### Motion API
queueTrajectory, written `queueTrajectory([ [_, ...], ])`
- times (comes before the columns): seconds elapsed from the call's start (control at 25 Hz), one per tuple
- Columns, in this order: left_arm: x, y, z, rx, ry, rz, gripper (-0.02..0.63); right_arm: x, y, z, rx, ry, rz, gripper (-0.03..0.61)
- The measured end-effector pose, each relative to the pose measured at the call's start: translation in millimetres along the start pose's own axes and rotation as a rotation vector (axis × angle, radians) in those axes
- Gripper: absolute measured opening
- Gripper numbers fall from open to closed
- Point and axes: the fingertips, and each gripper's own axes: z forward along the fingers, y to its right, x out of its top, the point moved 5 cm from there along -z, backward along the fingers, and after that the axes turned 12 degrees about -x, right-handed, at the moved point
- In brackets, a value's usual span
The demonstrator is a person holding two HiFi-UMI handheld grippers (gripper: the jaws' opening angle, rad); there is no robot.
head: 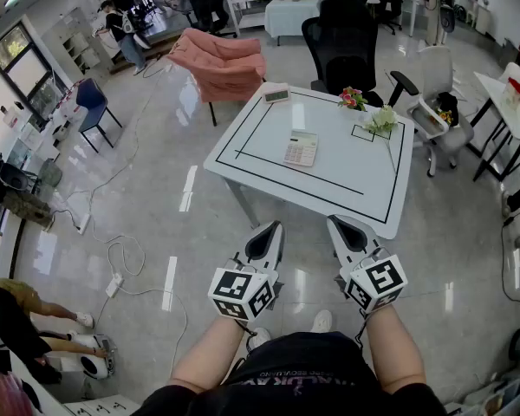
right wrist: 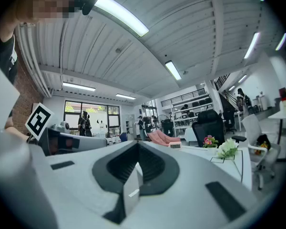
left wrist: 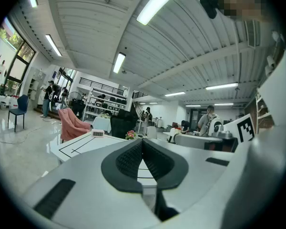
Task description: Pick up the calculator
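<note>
Overhead, a ribbed white ceiling point(left wrist: 86, 42) with long strip lights spans a big open room. Under both grippers lies a glossy pale floor point(head: 156, 172) that mirrors those lights.

Ahead of both grippers stands a square white table point(head: 347, 189), smooth and shiny, with a black line border drawn inside its rim. Beyond its far edge sit a black mesh office chair point(head: 347, 33) and, further left, a soft pink armchair point(head: 225, 59).

The left gripper point(head: 273, 228) and right gripper point(head: 336, 224) are held side by side and about level, just short of the table's near edge. Each is a smooth grey plastic wedge with dark ribbed pads point(left wrist: 128, 159). Each also carries a cube point(head: 241, 293) of black-and-white square markers next to the person's hand. The left gripper's jaws are pressed together with nothing between them, and the right gripper's jaws are likewise closed and empty.

The calculator point(head: 301, 148), a flat pale rectangle with rows of keys, lies on the table straight ahead. It sits roughly between the lines of the two grippers and well apart from both.

Farther off, ahead of the right gripper, stand white flowers point(head: 381, 121) and a smaller pink bunch point(head: 352, 98). A small display unit point(head: 276, 95) rests at the far edge, ahead of the left gripper.
</note>
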Motion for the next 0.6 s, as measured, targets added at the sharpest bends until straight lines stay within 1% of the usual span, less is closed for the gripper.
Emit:
queueTrajectory([
  [0.36,-3.2,0.1,19.8,0.017,0.005,0.009,0.002,-1.4,19.0,2.2,0.02,0.01,0.031,0.002],
  [0.6,-8.6,-1.0,39.1,0.035,0.004,-0.009,0.002,-5.5,39.6,8.9,0.049,0.0,0.036,0.002],
])
